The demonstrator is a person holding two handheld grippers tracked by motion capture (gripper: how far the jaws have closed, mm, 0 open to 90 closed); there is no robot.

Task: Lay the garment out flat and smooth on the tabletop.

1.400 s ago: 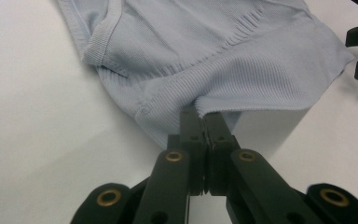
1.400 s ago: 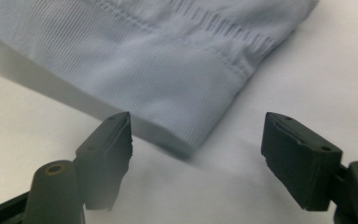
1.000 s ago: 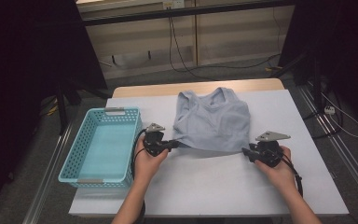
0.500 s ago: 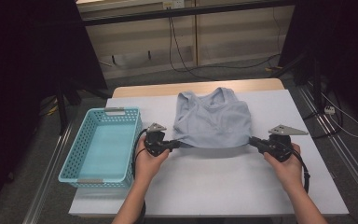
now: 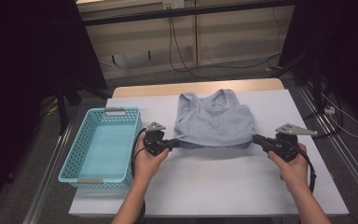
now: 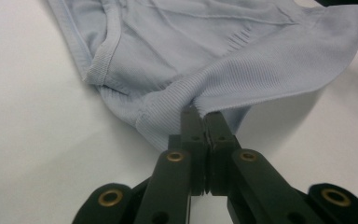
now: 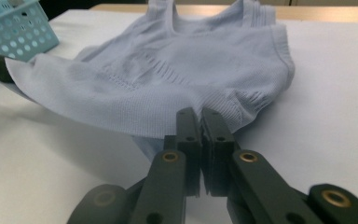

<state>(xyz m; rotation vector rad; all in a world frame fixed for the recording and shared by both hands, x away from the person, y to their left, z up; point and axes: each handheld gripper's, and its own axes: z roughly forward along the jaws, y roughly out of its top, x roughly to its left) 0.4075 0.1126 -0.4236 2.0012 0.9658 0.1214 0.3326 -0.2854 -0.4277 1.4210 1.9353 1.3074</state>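
Two grippers pinch the hem of a pale blue tank top (image 5: 216, 119) lying flat on the white table (image 5: 223, 186): the left gripper (image 5: 176, 143) clamps its left corner, the right gripper (image 5: 256, 138) its right corner, lifting the hem slightly. Beside the left hand, the turquoise plastic basket (image 5: 72, 154) holds nothing.

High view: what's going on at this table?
A person holds a gripper in each hand and has pinched the near hem of a light blue tank top at both bottom corners. The left gripper and the right gripper are both shut on the fabric, with the hem stretched between them and raised a little off the white table. The top's straps end lies flat on the far side. A turquoise basket sits at the left, with nothing in it.
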